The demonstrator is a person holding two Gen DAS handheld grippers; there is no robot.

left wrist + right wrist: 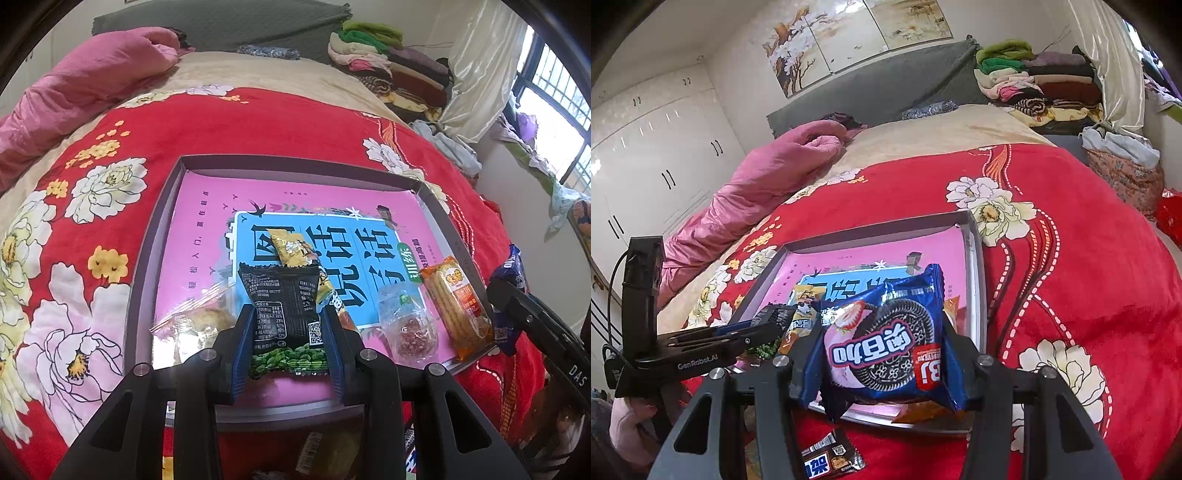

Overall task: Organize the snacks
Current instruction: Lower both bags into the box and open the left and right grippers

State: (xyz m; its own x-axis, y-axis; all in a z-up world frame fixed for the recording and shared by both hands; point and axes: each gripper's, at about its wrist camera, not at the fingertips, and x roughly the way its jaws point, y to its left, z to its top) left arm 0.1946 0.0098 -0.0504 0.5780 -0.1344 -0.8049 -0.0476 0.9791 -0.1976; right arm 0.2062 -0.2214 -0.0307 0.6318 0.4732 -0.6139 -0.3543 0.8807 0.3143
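The left gripper (288, 332) pinches a black snack packet (284, 306) printed with green peas, its pads pressed on the packet's two side edges, and holds it over the near part of the grey tray (147, 258). The tray sits on a red floral blanket (92, 221) and is lined with a pink book (207, 221). Already lying in it: a yellow packet (295, 247) at 12 o'clock from the black one and tucked partly under it, a clear wrapper with a pastry (199, 317) at 9 o'clock, a clear wrapper with a reddish sweet (410, 325) at 3 o'clock, and an orange cracker pack (458, 310) further out at 3 o'clock against the tray's right wall.

The right gripper (882, 350) clamps a blue sandwich-cookie packet (886, 339) across its width and holds it above the tray's near right corner. A small dark chocolate packet (831, 458) lies on the blanket at 6 o'clock from it, outside the tray.

The step in hand looks like setting both held packets into the tray. The next move likely calls for lowering each onto a bare patch of book, the black one without burying the yellow packet, then spreading the fingers; the chocolate packet remains to be collected
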